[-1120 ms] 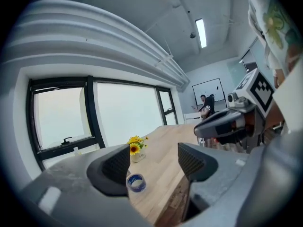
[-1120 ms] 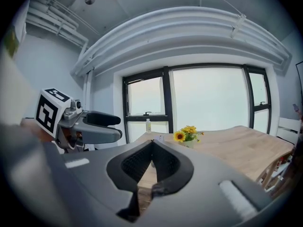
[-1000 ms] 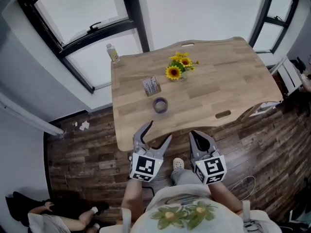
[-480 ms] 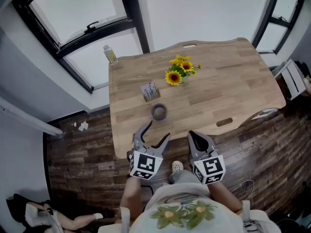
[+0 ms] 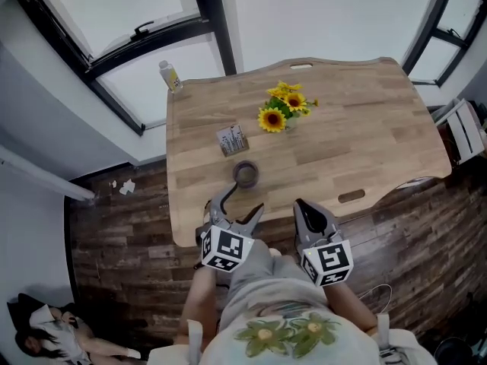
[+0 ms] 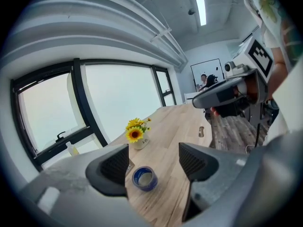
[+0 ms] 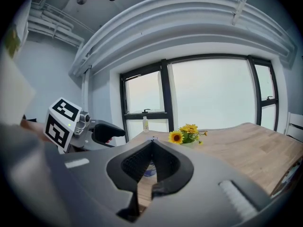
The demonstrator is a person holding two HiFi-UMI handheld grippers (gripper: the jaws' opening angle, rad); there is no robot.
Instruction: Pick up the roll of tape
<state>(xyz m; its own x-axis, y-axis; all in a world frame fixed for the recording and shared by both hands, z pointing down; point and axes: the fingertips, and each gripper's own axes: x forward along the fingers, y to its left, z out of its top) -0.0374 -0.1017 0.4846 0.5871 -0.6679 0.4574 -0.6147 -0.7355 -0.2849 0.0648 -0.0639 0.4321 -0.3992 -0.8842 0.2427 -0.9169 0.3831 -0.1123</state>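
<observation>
Roll of tape (image 5: 245, 173): lay flat on the wooden worktop (image 5: 365, 128), close to the near edge and left of centre, touched by nothing. Left gripper (image 5: 242, 204): hovered at the near edge just short of the roll, fingers spread wide apart and empty, lined up on the roll. Right gripper (image 5: 303, 208): hung over the near edge farther right, fingers pressed together on nothing. Beyond the roll: a small box (image 5: 232, 138), then a pot of sunflowers (image 5: 280, 112) to its right, and a little bottle (image 5: 170, 76) by the far left corner.
</observation>
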